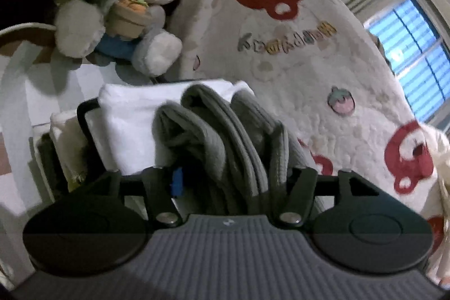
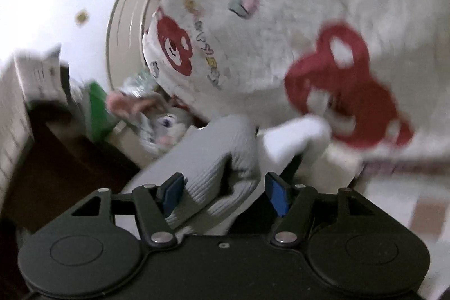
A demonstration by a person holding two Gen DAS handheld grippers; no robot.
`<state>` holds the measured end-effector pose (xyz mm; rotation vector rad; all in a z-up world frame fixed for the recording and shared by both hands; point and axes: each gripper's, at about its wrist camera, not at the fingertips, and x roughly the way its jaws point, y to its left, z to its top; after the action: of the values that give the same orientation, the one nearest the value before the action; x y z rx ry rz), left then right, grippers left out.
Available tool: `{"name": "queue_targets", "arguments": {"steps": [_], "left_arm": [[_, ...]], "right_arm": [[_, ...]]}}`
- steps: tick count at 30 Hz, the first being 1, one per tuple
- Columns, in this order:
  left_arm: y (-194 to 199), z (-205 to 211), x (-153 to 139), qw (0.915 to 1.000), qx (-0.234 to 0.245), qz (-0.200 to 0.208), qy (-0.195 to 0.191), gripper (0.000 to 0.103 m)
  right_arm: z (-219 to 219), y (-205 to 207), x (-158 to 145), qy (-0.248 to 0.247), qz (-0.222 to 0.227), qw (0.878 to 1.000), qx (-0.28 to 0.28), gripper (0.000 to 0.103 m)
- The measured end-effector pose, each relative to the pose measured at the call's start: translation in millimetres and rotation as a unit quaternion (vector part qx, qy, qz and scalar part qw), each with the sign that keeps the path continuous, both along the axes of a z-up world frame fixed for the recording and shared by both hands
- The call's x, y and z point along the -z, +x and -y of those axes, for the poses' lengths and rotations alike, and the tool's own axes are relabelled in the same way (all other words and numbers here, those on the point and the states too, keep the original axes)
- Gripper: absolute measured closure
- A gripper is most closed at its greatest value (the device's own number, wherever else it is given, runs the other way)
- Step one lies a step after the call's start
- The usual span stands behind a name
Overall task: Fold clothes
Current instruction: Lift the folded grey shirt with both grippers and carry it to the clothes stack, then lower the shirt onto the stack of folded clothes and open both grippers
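In the left wrist view a folded grey ribbed garment (image 1: 222, 137) is bunched between my left gripper's (image 1: 227, 182) fingers, which are closed on its thick folds. Behind it lies a folded white garment (image 1: 132, 125). In the right wrist view the same grey ribbed garment (image 2: 208, 159) sits between my right gripper's (image 2: 225, 193) blue pads (image 2: 277, 194). The jaws stand apart around the fabric, and the frame is blurred. A white cloth (image 2: 295, 139) lies beside it.
A white fleece blanket with red bear prints (image 1: 295, 47) fills the right side and also shows in the right wrist view (image 2: 309, 18). A grey plush rabbit (image 1: 135, 4) sits at the upper left. A window (image 1: 416, 47) is at the far right.
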<state>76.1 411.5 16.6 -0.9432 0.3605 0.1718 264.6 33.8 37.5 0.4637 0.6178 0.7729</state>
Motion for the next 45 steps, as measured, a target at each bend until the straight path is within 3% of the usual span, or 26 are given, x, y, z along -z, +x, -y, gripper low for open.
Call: {"name": "queue_targets", "arguments": {"steps": [2, 4, 5, 6, 9, 12, 16, 19, 21, 22, 23, 24, 25, 27, 31, 33, 35, 36, 39, 42, 45], "left_arm": [[4.0, -4.7, -0.5, 1.0000, 0.000, 0.006, 0.002, 0.044], [10.0, -6.9, -2.9, 0.9988, 0.035, 0.028, 0.019, 0.051], [13.2, -7.5, -4.4, 0.9969, 0.059, 0.042, 0.031, 0.059], [14.3, -6.6, -6.8, 0.9947, 0.074, 0.052, 0.049, 0.076], [0.2, 9.9, -21.3, 0.9857, 0.073, 0.077, 0.131, 0.081], [-16.1, 26.1, -38.5, 0.9790, 0.065, 0.104, 0.163, 0.082], [-35.4, 39.6, -53.0, 0.9815, 0.050, 0.118, 0.143, 0.081], [-37.4, 47.9, -39.1, 0.9830, 0.030, 0.086, 0.160, 0.079], [-29.9, 44.0, -18.0, 0.9899, 0.022, 0.035, 0.136, 0.075], [-29.9, 39.8, -10.2, 0.9928, 0.022, 0.032, 0.114, 0.070], [-31.1, 36.1, -4.9, 0.9947, 0.019, 0.030, 0.097, 0.067], [-34.5, 32.9, -3.8, 0.9955, 0.011, 0.032, 0.089, 0.061], [-37.8, 29.8, -2.8, 0.9962, 0.003, 0.033, 0.081, 0.054], [-44.7, 24.4, -4.1, 0.9962, -0.017, 0.039, 0.076, 0.052], [-49.2, 18.1, -3.7, 0.9961, -0.028, 0.058, 0.061, 0.048], [-44.4, 11.8, 1.8, 0.9974, -0.023, 0.059, 0.035, 0.047], [-42.1, 5.4, 9.6, 0.9978, -0.022, 0.062, 0.001, 0.043], [-41.8, 2.4, 13.8, 0.9975, -0.023, 0.065, -0.017, 0.040], [-41.6, -2.9, 21.6, 0.9959, -0.024, 0.074, -0.047, 0.040], [-39.7, 3.8, 15.5, 0.9973, -0.017, 0.072, -0.003, 0.043], [-37.5, 11.9, 8.6, 0.9970, -0.008, 0.064, 0.042, 0.055]], "right_arm": [[-4.1, -3.5, -5.8, -0.021, 0.038, 0.999, -0.001, 0.035], [-7.6, -4.5, -10.7, -0.036, 0.062, 0.997, -0.010, 0.040], [-9.4, -4.2, -13.4, -0.043, 0.071, 0.996, -0.018, 0.055], [-12.8, -3.9, -19.3, -0.054, 0.079, 0.995, -0.028, 0.074], [-23.0, -3.0, -37.2, -0.089, 0.101, 0.989, -0.060, 0.082], [-33.7, -3.8, -62.8, -0.094, 0.143, 0.982, -0.075, 0.085], [-47.9, 9.4, -84.7, -0.058, 0.175, 0.980, -0.079, 0.085], [-51.9, 35.0, -59.2, -0.036, 0.127, 0.989, -0.063, 0.085], [-49.2, 52.1, -27.1, -0.027, 0.068, 0.997, -0.039, 0.082], [-43.9, 57.1, -10.4, -0.013, 0.041, 0.999, -0.023, 0.080], [-38.2, 58.4, 1.9, 0.009, 0.024, 1.000, -0.012, 0.072], [-32.6, 58.6, 10.8, 0.032, 0.008, 0.999, 0.001, 0.054], [-29.6, 57.0, 13.5, 0.043, -0.001, 0.999, 0.005, 0.052], [-23.9, 53.5, 18.1, 0.065, -0.017, 0.998, 0.014, 0.051], [-21.5, 26.2, -1.7, 0.019, 0.034, 0.999, 0.024, 0.047], [-19.5, 9.0, -12.6, -0.003, 0.069, 0.997, 0.027, 0.047], [-18.3, -12.8, -20.9, -0.010, 0.092, 0.996, -0.006, 0.047], [-23.0, -25.4, -23.3, -0.017, 0.088, 0.995, -0.050, 0.047], [-37.3, -64.4, -30.5, -0.042, 0.081, 0.980, -0.176, 0.048], [-60.0, -133.1, -33.1, -0.147, 0.192, 0.937, -0.254, 0.049], [-88.7, -169.8, -17.2, -0.238, 0.255, 0.895, -0.277, 0.056]]}}
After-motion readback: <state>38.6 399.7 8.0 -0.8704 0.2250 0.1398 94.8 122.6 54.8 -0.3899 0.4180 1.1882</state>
